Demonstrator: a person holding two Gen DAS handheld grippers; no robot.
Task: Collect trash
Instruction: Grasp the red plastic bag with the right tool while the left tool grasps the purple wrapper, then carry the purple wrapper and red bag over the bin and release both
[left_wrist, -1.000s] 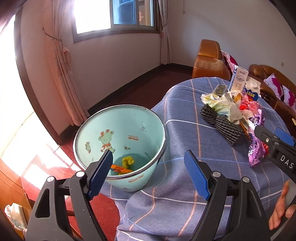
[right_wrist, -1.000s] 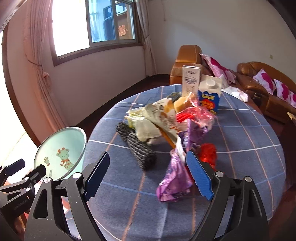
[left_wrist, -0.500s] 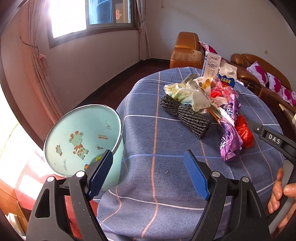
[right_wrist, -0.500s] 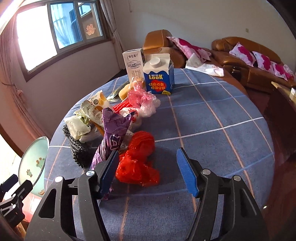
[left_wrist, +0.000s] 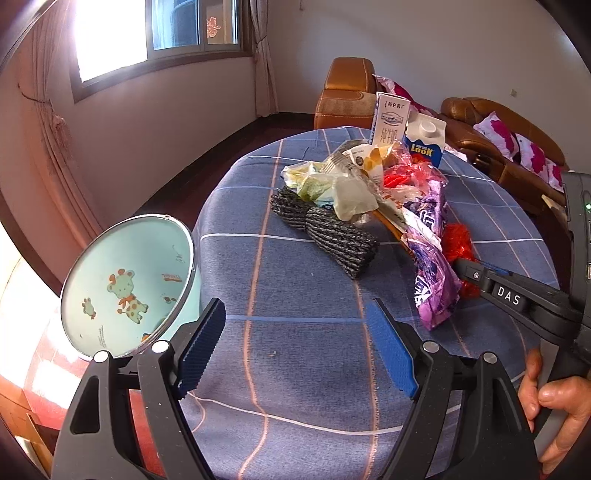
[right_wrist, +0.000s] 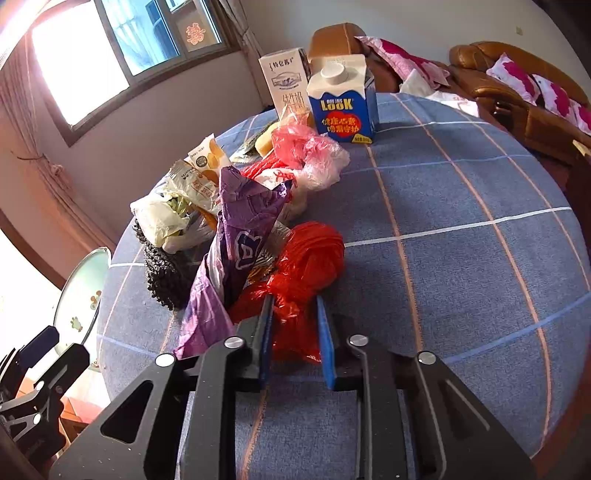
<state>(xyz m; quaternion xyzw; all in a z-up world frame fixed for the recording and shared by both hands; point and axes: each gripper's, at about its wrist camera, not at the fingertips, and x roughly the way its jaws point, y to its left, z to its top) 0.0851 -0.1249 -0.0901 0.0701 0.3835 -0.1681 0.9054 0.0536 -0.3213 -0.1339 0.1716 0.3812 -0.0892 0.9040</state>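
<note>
Right wrist view: my right gripper (right_wrist: 295, 332) has just closed its jaws on the red plastic bag (right_wrist: 306, 266); my left gripper (left_wrist: 295, 354) hangs jaws apart over the worktop (left_wrist: 295, 277).

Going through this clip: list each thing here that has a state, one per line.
Right claw: just closed, shut on the red plastic bag.
Left claw: open, empty, over the tablecloth.
Bin: open-topped, beside the table.
Blue carton: upright, cap on.
White carton: upright.
</note>
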